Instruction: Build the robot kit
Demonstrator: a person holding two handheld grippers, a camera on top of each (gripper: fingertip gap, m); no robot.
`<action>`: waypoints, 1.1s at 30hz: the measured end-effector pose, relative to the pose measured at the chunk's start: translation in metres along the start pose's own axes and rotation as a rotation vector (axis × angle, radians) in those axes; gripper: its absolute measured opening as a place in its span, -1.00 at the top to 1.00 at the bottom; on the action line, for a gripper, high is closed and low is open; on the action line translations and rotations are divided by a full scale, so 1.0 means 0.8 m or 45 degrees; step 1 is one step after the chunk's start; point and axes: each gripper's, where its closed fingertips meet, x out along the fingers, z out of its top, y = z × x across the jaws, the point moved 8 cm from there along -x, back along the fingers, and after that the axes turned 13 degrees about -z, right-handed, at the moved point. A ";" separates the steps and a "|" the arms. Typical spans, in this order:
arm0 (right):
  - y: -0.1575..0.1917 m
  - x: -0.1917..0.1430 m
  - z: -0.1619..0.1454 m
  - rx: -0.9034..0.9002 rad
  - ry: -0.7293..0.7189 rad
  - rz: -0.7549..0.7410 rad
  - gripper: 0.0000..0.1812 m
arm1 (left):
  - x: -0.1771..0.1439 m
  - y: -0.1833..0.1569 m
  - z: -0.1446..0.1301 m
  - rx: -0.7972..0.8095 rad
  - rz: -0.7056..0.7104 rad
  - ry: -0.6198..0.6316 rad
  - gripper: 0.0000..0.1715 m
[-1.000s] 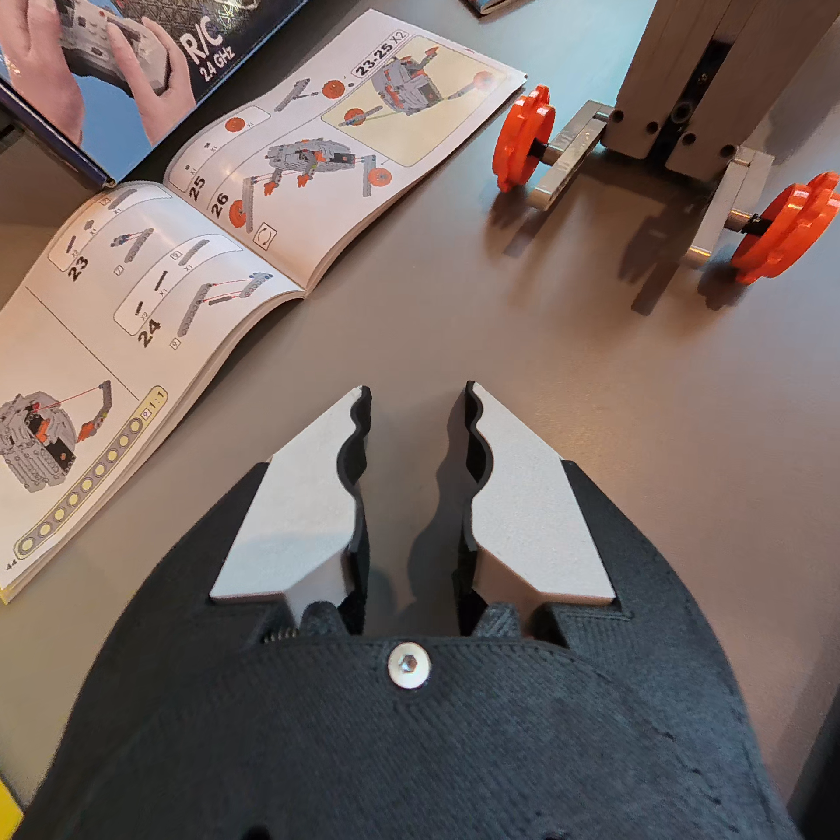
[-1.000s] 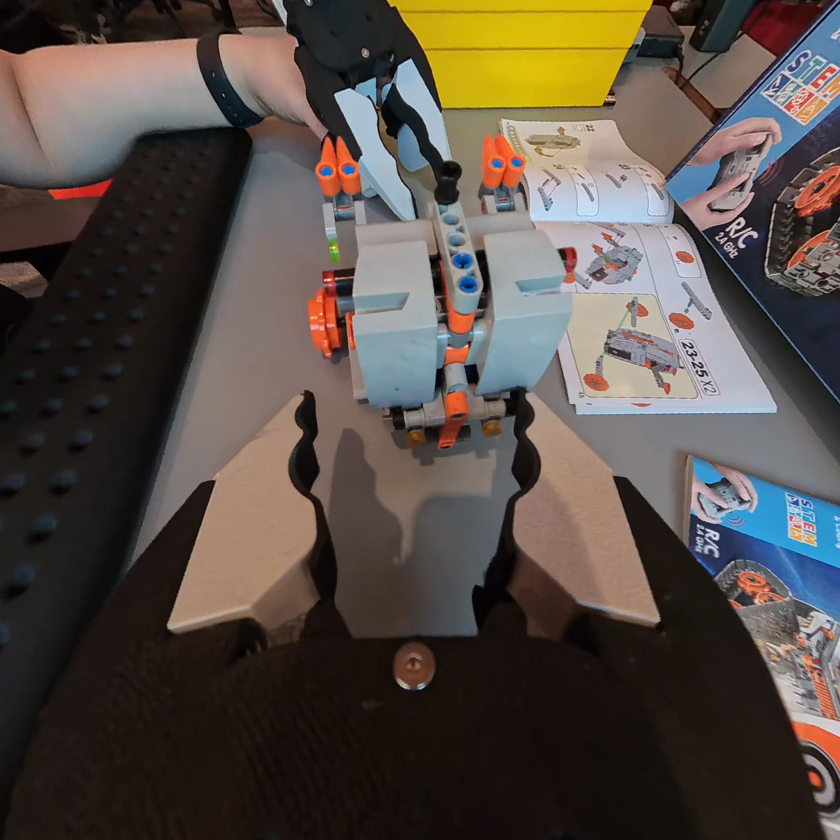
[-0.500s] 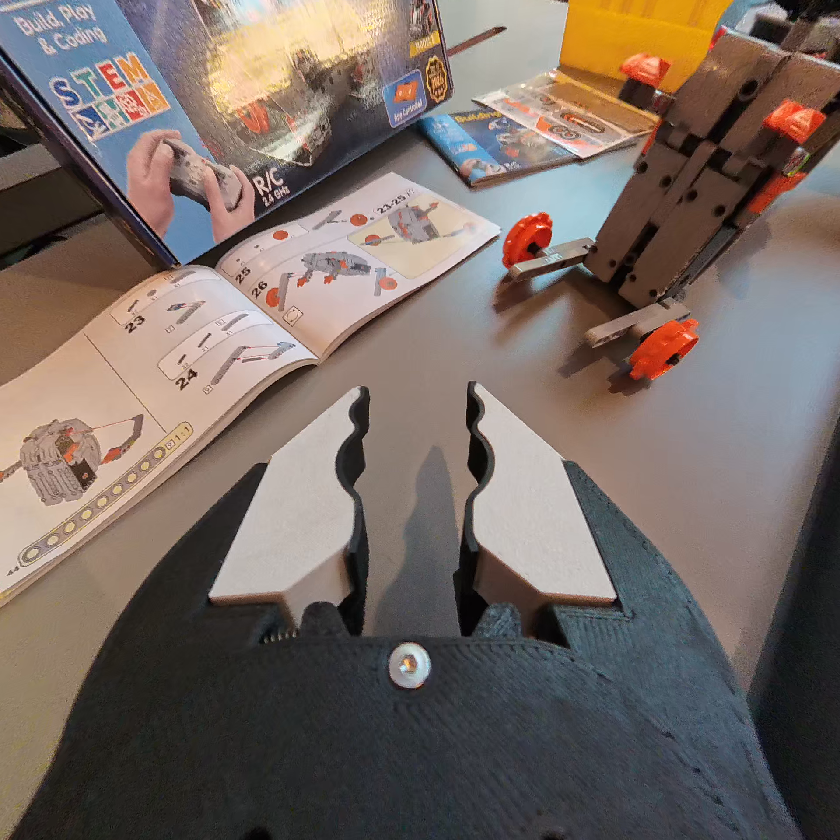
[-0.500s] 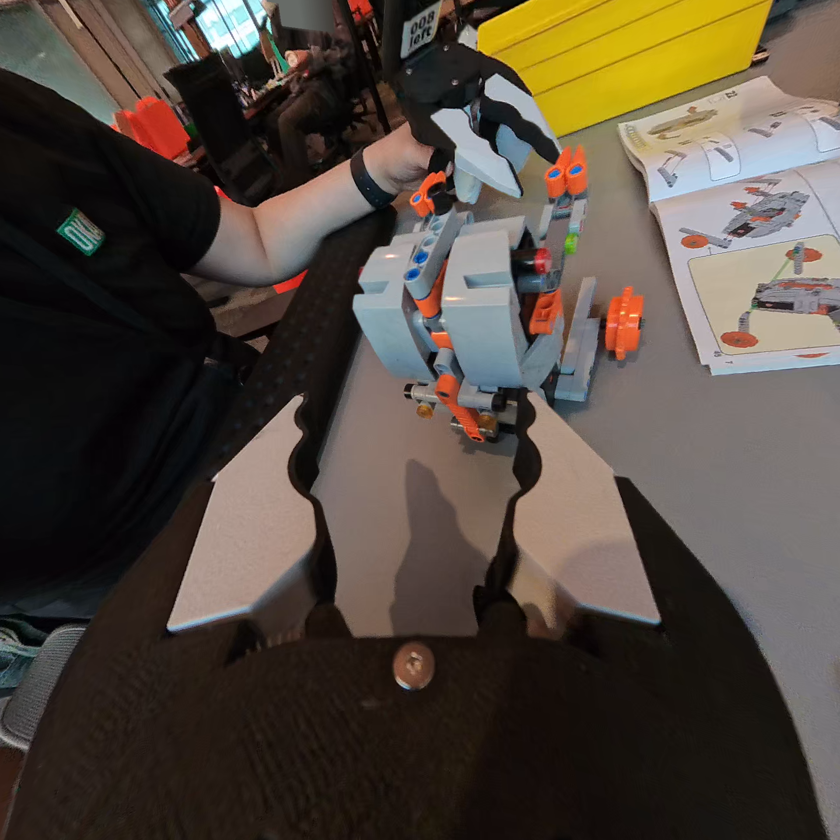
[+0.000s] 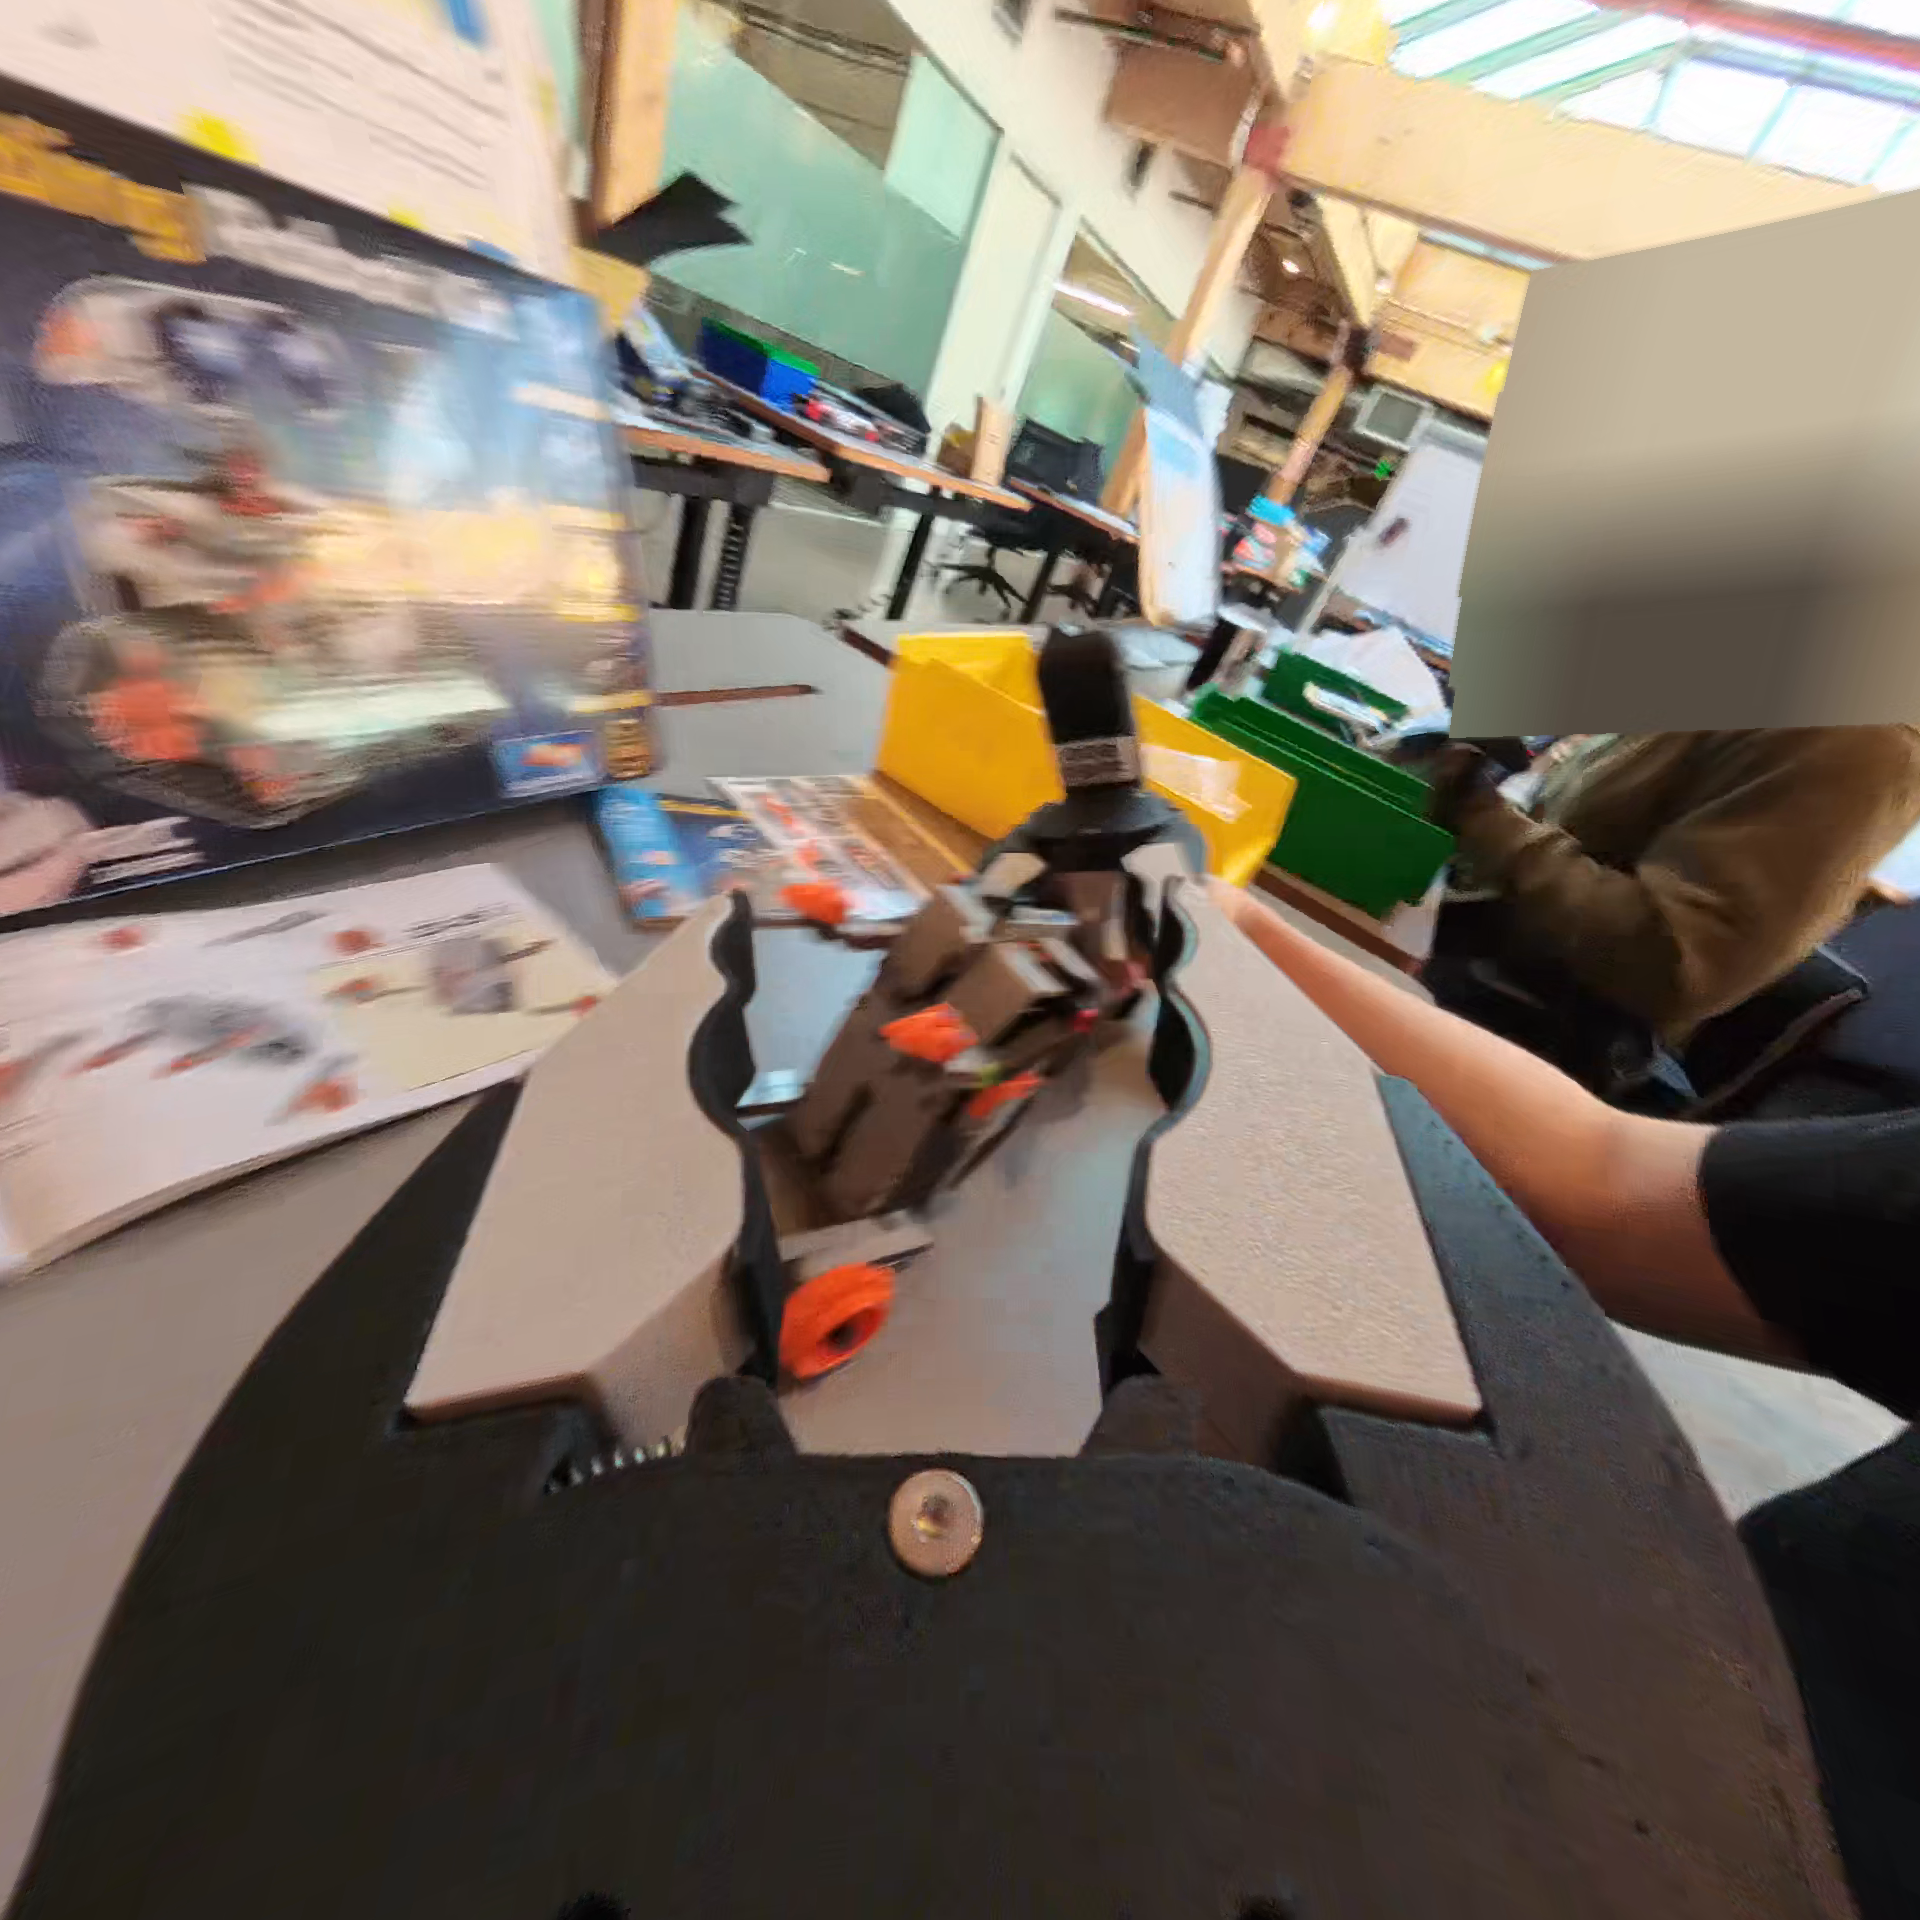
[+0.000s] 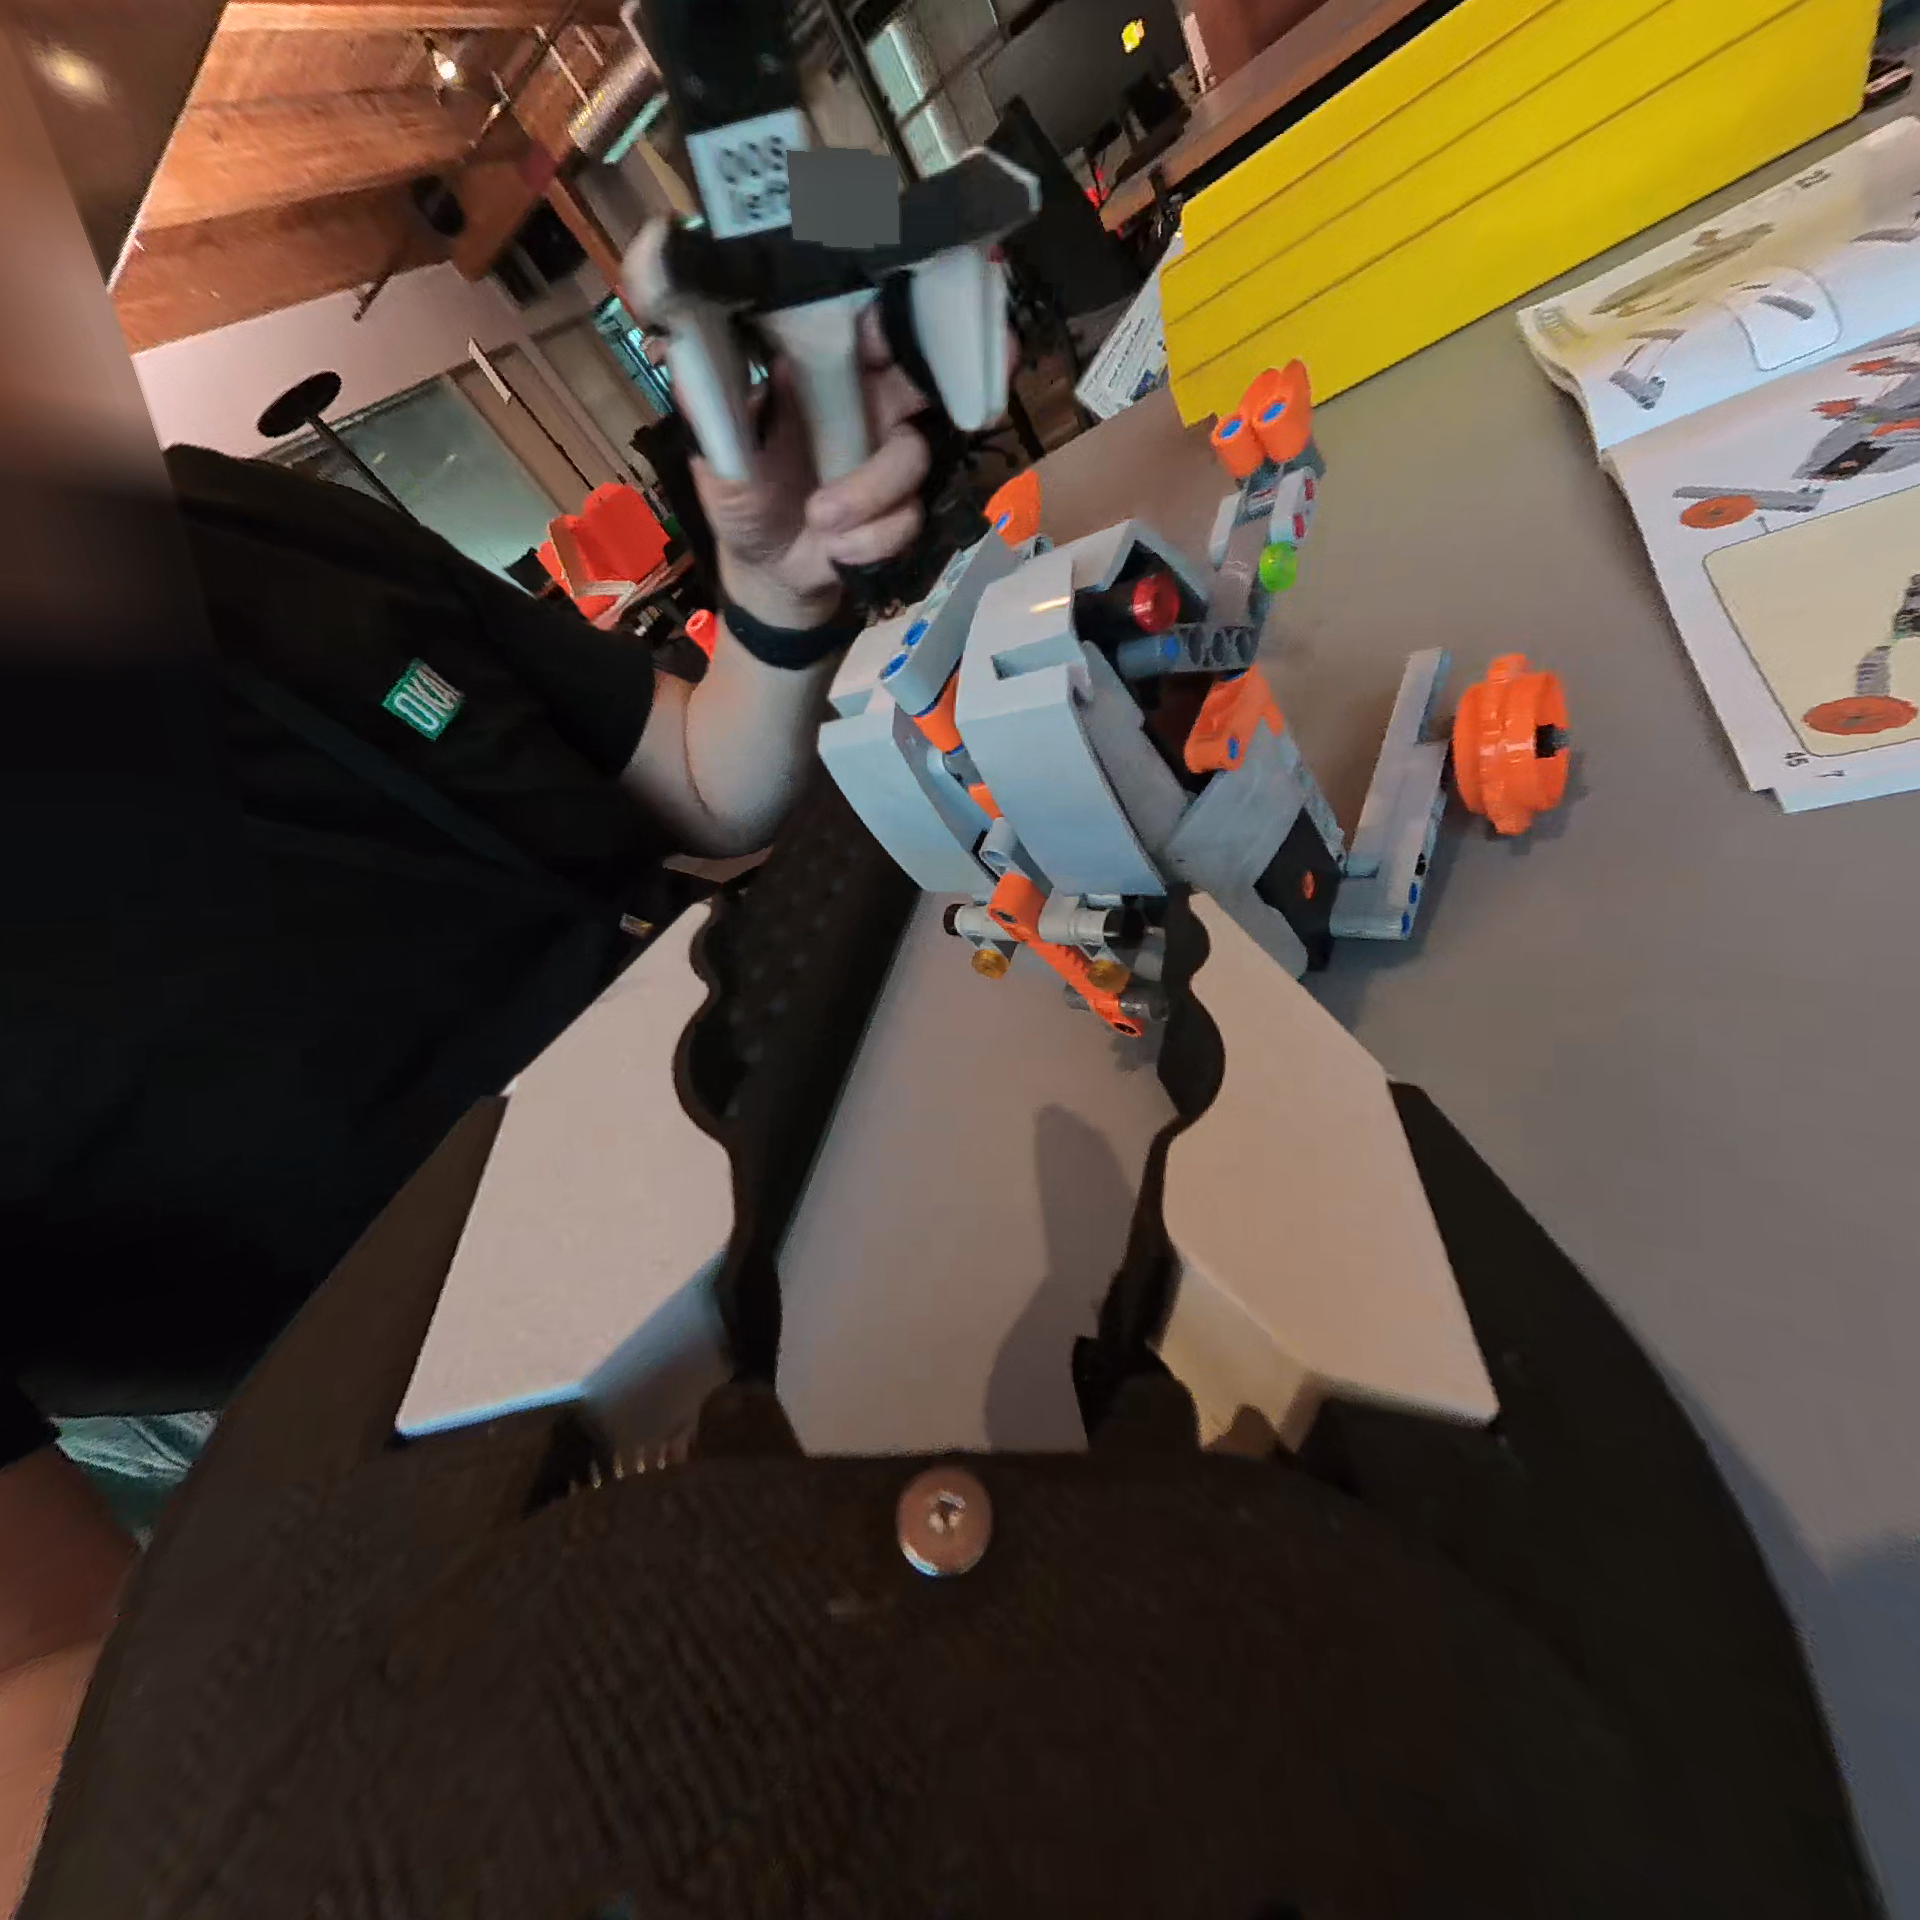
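My left gripper [image 5: 951, 940] has matt, grainy grey plastic fingers [image 5: 603, 1153] on a ribbed black body with one shiny metal screw [image 5: 935, 1521]. The brick model [image 6: 1049, 748] looks like smooth, slightly glossy grey and orange plastic. I see a matt grey tabletop [image 6: 1621, 1091], a matt paper booklet [image 5: 239, 1029], a glossy cardboard box [image 5: 312, 582] and a smooth yellow plastic bin [image 6: 1507, 177].

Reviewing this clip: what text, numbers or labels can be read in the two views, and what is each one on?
I do not copy writing; these things bear it:
Blue toy box: print, blurred.
Open instruction booklet: step and page numbers, legible.
White tag on left tool: characters, partly masked.
Green patch on black shirt: letters.
Small blue leaflet: blurred.
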 end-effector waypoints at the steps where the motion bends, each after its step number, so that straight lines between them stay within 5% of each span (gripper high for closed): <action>1: 0.000 0.001 0.000 -0.012 0.002 -0.010 0.10 | 0.024 -0.015 -0.006 0.036 0.001 0.069 0.01; 6: -0.004 -0.011 0.005 -0.046 -0.060 -0.068 0.06 | 0.109 -0.027 -0.044 0.384 0.273 0.401 -0.02; 11: -0.007 -0.031 0.010 -0.028 -0.169 -0.062 0.08 | 0.122 -0.014 -0.059 0.438 0.375 0.531 0.13; 17: -0.014 -0.033 0.010 -0.041 -0.176 -0.154 0.05 | 0.118 -0.011 -0.064 0.161 0.377 0.441 0.16; 24: 0.009 -0.004 0.019 -0.263 -0.190 -0.441 -0.56 | 0.114 -0.032 -0.065 0.047 0.274 0.359 0.11; 29: 0.023 0.023 0.021 -0.294 -0.223 -0.668 -0.55 | 0.068 -0.033 -0.039 0.048 0.253 0.170 0.15; 33: 0.031 0.049 0.014 -0.402 -0.142 -0.931 -0.18 | -0.006 -0.004 -0.022 0.083 0.450 0.050 0.22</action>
